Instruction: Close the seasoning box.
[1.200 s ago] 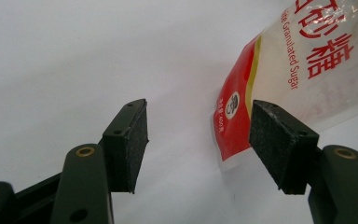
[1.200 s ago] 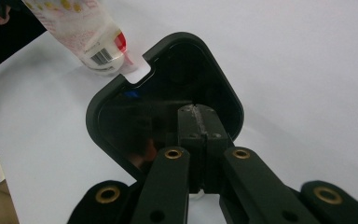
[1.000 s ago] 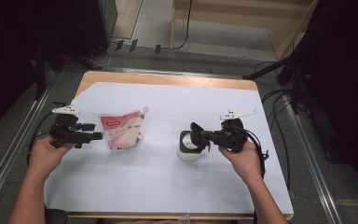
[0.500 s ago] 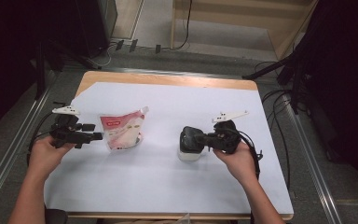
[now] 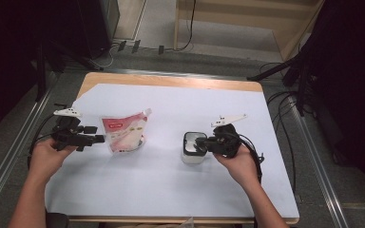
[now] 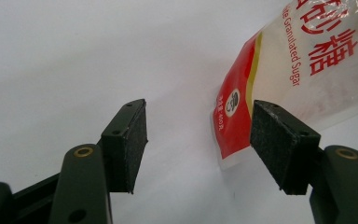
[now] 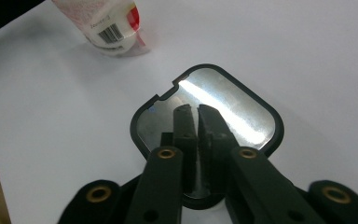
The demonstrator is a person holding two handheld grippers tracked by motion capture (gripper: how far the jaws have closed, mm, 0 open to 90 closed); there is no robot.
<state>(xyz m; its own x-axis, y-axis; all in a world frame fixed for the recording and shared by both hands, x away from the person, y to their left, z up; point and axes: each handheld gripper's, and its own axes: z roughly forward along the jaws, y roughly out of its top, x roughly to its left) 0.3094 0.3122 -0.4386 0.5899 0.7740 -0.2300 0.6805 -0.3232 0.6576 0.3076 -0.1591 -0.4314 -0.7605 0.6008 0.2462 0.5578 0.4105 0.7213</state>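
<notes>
Silver foil lid [image 7: 223, 100], black rim, white tub [image 5: 192, 155], sugar pouch [image 5: 126, 131] nr.

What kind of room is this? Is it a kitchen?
Probably not a kitchen; it looks like a lab or workshop set up for recording. The table has a plain white cover, cables trail over the floor, and dark stands surround it. A sugar bag lies there.

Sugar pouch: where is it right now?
High view: the sugar pouch stands left of centre on the white sheet, just beyond the left gripper, well apart from the lidded container.
</notes>
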